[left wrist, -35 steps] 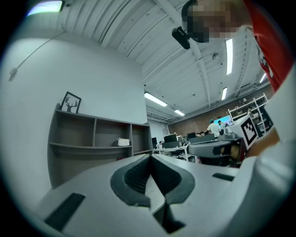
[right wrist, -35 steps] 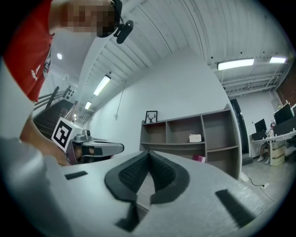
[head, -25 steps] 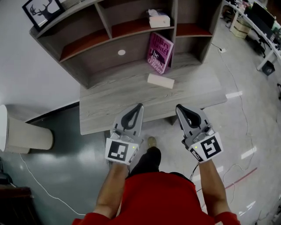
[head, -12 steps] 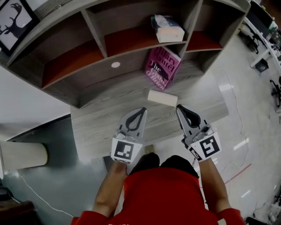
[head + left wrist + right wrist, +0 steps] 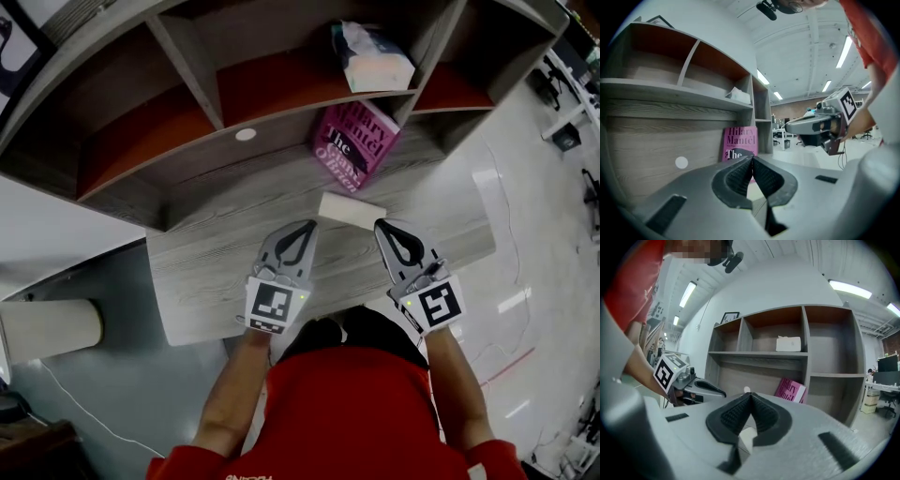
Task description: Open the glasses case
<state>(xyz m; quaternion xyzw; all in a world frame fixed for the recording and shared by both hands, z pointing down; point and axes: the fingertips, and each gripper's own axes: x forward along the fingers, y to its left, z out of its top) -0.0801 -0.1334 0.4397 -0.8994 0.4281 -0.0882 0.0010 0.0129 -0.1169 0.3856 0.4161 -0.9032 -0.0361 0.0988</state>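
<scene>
The glasses case [image 5: 352, 208] is a pale oblong box lying on the grey wooden desk [image 5: 216, 272], in front of the shelf unit. My left gripper [image 5: 307, 226] is shut and empty, its tip just short of the case's left end. Shut with nothing in it, my right gripper [image 5: 382, 225] sits close to the case's right end. In the left gripper view the shut jaws [image 5: 751, 157] point at the pink book [image 5: 739, 143], and the right gripper [image 5: 820, 126] shows alongside. The right gripper view shows a piece of the case [image 5: 746, 437] below its shut jaws [image 5: 750, 394].
A pink book [image 5: 356, 142] leans in the lower shelf bay behind the case. A white tissue pack [image 5: 375, 58] lies on the shelf above. A pale cylinder [image 5: 47, 328] stands on the floor at the left. The desk's front edge is under my wrists.
Both grippers have moved forward over the desk and now flank the case. The head view has closed in on the shelf. Both jaws stayed shut.
</scene>
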